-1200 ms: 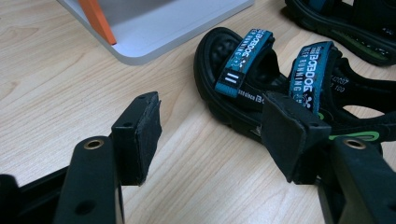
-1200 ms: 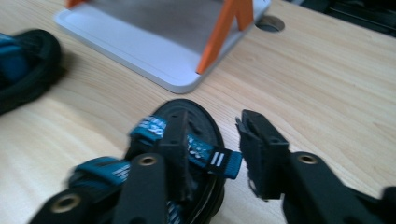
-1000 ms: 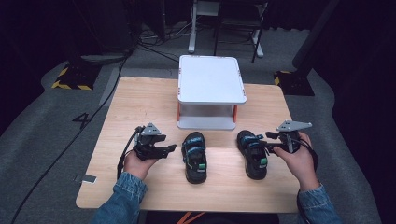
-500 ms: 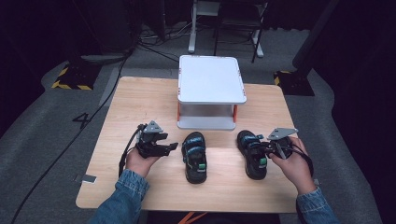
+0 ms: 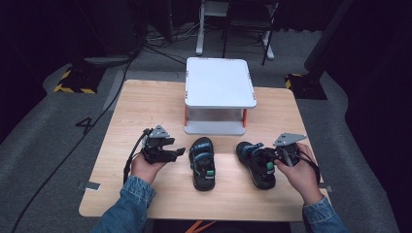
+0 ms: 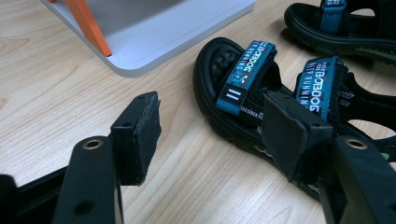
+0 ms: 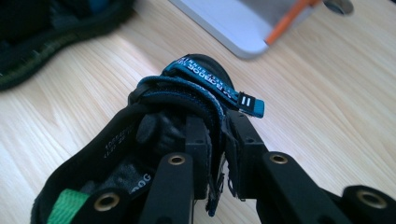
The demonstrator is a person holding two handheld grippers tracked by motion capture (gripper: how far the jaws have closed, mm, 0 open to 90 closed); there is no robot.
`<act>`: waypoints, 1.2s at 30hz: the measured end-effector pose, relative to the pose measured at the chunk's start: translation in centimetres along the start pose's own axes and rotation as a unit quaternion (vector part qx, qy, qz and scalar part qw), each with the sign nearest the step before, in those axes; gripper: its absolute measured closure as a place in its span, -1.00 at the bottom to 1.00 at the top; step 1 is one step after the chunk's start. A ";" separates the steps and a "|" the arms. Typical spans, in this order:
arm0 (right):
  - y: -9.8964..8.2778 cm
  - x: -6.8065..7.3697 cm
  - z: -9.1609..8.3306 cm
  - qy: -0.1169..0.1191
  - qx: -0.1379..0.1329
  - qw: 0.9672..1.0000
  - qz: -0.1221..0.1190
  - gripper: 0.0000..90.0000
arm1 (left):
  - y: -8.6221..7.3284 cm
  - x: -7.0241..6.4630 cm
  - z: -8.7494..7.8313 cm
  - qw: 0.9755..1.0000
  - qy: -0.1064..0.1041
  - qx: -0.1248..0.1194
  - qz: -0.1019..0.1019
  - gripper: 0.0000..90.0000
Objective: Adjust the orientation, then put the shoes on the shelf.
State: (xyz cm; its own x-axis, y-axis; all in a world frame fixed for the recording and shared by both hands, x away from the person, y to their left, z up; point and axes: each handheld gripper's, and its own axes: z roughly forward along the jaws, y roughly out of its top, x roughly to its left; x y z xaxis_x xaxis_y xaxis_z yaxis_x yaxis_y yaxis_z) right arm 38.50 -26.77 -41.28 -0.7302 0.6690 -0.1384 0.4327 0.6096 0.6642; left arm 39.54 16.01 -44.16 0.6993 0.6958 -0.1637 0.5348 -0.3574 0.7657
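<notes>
Lying on the wooden bench [image 5: 145,104] were two black sandals with blue straps, both toward its near edge and just in front of a white stand [image 5: 219,82] with orange legs that stood at the middle of the far edge. The left sandal [image 5: 202,162] lay near the middle of the near edge, toe toward the stand; no gripper touched it. The right sandal [image 5: 255,162] lay toward the near right corner, apart from the left one. The right gripper [image 5: 272,158], held in the right hand [image 5: 299,172], had just been closing its jaws, and they stood narrow, clamped on the sandal's side strap [image 7: 219,154], with the strap material pinched between the pads. The left gripper [image 5: 179,151], held in the left hand [image 5: 145,167] just left of the left sandal, had its jaws wide apart with nothing between them, one pad [image 6: 287,130] close beside that sandal's edge.
</notes>
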 end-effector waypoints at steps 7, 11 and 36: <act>2.2 2.4 1.3 0.009 -0.014 1.000 -0.023 0.78 | -0.7 0.0 -0.9 1.000 0.010 -0.001 -0.005 -0.16; 3.5 3.5 2.8 0.017 -0.013 0.999 -0.029 0.78 | -1.6 0.1 -2.0 1.000 0.021 -0.005 -0.017 -0.16; 4.9 5.5 6.0 0.052 -0.030 0.998 0.021 0.71 | -3.3 0.3 -3.7 0.999 0.042 -0.006 -0.030 -0.17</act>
State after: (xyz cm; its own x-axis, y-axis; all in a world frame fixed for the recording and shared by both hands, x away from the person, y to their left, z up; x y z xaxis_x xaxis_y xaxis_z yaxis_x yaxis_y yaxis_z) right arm 39.75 -17.50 -43.20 -0.7648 0.6433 -0.0350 0.4337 0.5543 0.7104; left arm 36.24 19.70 -44.37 0.6240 0.7655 -0.1570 0.5678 -0.3061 0.7642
